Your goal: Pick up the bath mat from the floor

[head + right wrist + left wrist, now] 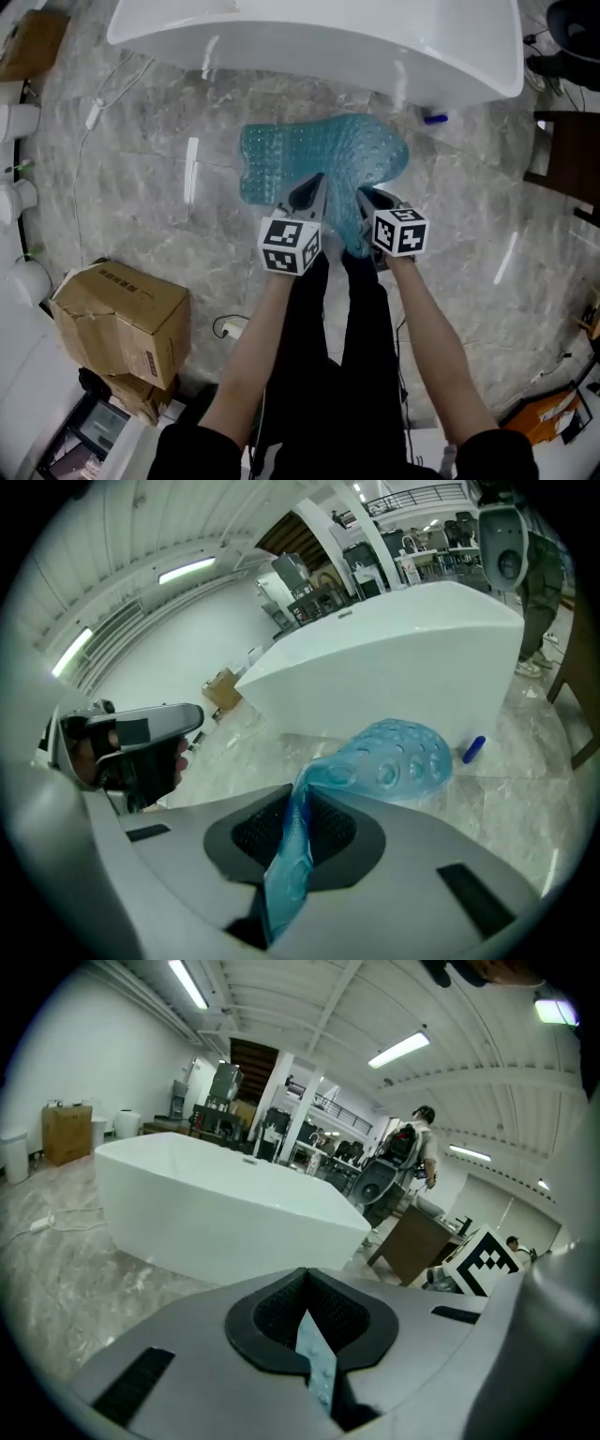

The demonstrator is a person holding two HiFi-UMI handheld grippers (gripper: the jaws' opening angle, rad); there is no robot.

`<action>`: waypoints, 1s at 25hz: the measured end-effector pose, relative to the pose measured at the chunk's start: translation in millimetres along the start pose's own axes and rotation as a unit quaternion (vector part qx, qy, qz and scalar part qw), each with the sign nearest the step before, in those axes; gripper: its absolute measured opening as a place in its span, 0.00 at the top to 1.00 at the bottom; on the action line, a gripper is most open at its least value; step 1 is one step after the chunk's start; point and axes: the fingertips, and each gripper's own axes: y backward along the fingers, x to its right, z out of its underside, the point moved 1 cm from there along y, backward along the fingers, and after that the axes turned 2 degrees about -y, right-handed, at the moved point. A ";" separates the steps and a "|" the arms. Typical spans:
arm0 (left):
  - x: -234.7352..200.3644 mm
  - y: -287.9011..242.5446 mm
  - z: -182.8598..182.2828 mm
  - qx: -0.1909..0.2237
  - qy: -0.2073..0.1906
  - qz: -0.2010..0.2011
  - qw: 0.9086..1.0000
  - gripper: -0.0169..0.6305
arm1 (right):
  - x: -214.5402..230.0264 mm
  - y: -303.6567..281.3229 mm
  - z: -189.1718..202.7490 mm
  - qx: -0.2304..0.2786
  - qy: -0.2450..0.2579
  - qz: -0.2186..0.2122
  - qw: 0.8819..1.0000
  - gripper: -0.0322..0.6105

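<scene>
A teal bath mat (319, 159) with bumps lies on the marble floor in front of the white bathtub (309, 42). Its near edge is lifted and folded up. My left gripper (307, 199) is shut on the near left part of that edge; in the left gripper view a thin strip of the mat (317, 1365) sticks up between the left gripper's (309, 1314) closed dark pads. My right gripper (368, 202) pinches the near right part. In the right gripper view the mat (398, 761) runs from the floor into the right gripper's (298, 825) pads, which press on a fold of it.
A cardboard box (122, 319) stands at the left beside the person's black-trousered legs (337, 356). A small blue object (434, 118) lies by the tub's right end. Dark wooden furniture (567, 155) stands at the right, and a white cable (94, 112) runs over the floor at the far left.
</scene>
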 end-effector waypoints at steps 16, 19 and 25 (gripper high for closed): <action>84.7 119.7 -149.7 0.090 -0.028 0.000 0.996 0.97 | -108.2 186.2 -130.5 0.137 0.040 -0.064 0.988 0.89; 105.5 135.8 -193.4 0.127 -0.053 0.012 0.990 0.97 | -120.7 230.0 -158.3 0.176 0.072 -0.059 0.980 0.89; 157.3 173.3 -260.6 0.181 -0.095 0.052 0.978 0.97 | -157.9 308.8 -194.0 0.251 0.156 -0.050 0.954 0.89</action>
